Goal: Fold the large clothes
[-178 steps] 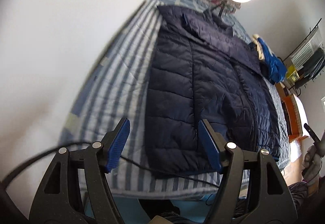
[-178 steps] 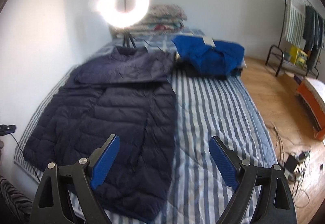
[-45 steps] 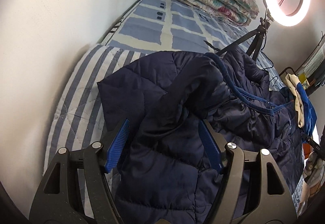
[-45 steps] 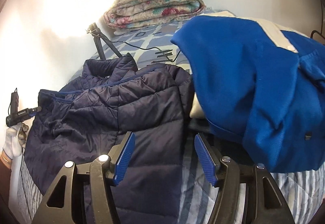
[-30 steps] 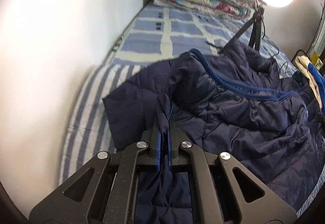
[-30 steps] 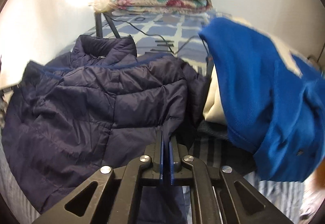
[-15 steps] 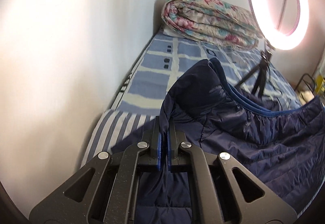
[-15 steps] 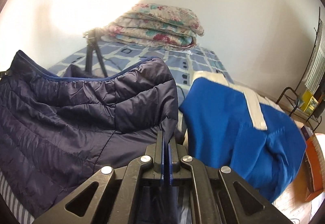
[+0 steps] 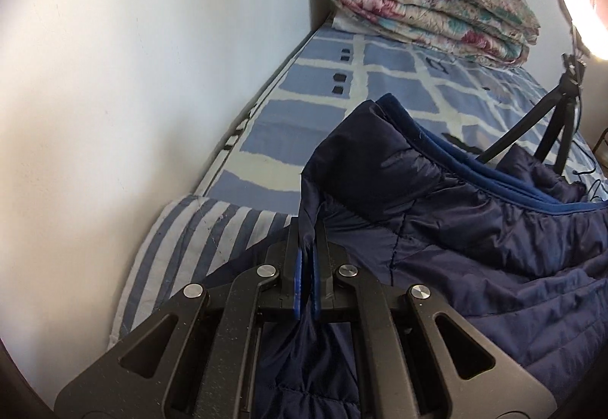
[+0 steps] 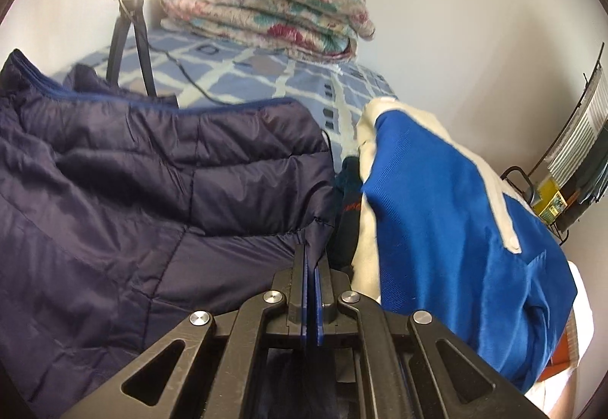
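A navy quilted puffer jacket (image 9: pixel 475 229) with blue trim lies partly lifted on the striped bed (image 9: pixel 182 240). My left gripper (image 9: pixel 307 233) is shut on the jacket's left edge and holds it raised above the bed near the wall. In the right wrist view the same jacket (image 10: pixel 152 183) hangs between both grippers. My right gripper (image 10: pixel 312 255) is shut on the jacket's right corner, beside a blue and cream garment (image 10: pixel 456 229).
A folded floral quilt (image 9: pixel 429 5) lies at the head of the bed; it also shows in the right wrist view (image 10: pixel 266 12). A ring-light tripod (image 9: pixel 547 119) stands on the bed behind the jacket. A white wall (image 9: pixel 133 77) runs along the left. A clothes rack (image 10: pixel 577 153) stands at the right.
Both grippers closed on the jacket's edges about a second ago and have since lifted it and carried it toward the head of the bed.
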`<state>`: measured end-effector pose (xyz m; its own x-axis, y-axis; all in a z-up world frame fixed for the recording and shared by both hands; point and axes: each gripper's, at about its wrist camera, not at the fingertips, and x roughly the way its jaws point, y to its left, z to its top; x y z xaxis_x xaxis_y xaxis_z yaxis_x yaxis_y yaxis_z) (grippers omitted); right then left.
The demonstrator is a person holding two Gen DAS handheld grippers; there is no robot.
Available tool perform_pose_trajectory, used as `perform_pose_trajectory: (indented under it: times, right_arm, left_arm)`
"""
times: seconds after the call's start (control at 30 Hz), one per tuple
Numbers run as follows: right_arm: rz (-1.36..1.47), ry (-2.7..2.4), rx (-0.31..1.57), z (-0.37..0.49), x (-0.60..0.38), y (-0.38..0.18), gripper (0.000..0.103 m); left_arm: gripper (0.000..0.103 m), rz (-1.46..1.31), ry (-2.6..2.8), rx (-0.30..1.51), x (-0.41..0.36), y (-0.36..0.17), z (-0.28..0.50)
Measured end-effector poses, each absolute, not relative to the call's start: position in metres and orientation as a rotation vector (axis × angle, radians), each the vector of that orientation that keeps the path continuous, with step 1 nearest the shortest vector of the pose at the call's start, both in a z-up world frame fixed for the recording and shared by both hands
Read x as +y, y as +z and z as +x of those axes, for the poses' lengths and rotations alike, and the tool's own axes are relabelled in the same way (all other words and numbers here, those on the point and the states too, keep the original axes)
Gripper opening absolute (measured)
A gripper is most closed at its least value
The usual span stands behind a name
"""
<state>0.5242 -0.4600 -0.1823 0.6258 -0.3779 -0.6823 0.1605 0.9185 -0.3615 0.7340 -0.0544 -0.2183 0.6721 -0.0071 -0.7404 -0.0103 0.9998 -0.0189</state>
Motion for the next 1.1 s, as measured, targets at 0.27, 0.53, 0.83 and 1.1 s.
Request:
perform_pose_trajectory:
  times: [0.27, 0.53, 0.83, 1.1]
  right_arm:
    - [-0.250, -0.313, 0.850, 0.516, -0.462, -0.183, 0.024]
    - [0.001, -0.124, 0.790, 0.435, -0.461, -0.149, 0.031]
    - [0.042, 0.026, 0.834, 0.368, -0.425, -0.167, 0.031]
    - [0.044, 0.057, 0.875, 0.367, -0.419, -0.191, 0.031]
  left_arm:
    - [0.047, -0.031, 0.041, 0.794, -0.057, -0.205, 0.710]
    - [0.050, 0.079, -0.275, 0.738, -0.152, -0.163, 0.639]
    - [0.050, 0.190, -0.330, 0.877, -0.259, -0.216, 0.663]
    - [0.050, 0.243, -0.306, 0.925, -0.265, -0.245, 0.664]
